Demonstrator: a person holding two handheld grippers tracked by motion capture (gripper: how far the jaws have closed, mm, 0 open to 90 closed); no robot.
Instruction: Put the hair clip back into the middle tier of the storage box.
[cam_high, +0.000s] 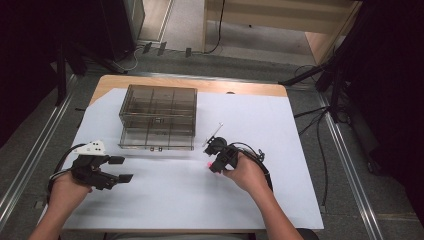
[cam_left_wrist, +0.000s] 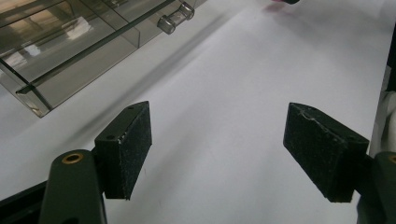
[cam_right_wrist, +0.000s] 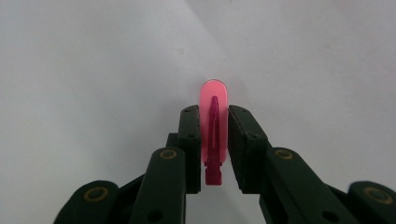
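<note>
Grippers first, left to right. Our left gripper (cam_high: 117, 169) rests near the left edge of the table (cam_high: 300, 200), on its white cover, jaws spread wide with nothing between them; in the left gripper view its two black pads (cam_left_wrist: 128, 149) stand well apart over bare white surface. It points toward the middle of the table, with the smoky clear drawer organiser (cam_high: 158, 117) beyond it toward the far edge. In that view the organiser's front corner and a small clear drawer knob (cam_left_wrist: 175, 17) sit at the upper left, apart from the jaws.

Moving right, the organiser stands at the far left-centre of the table, its long side running parallel to the far edge, drawers facing us.

Further right, our right gripper (cam_high: 210, 162) hovers near the table's centre, just right of the organiser's front right corner. Its jaws are pressed in on a small pink plastic clip (cam_right_wrist: 214, 140), held edge-on between the pads so its rounded tip sticks out past them, long axis in line with the jaws.

What matters for the coming move, as we judge it: the organiser lies to the left and farther away from the clip, and the right hand is the nearer one. The free left gripper looks placed to pull a drawer open by its knob.
</note>
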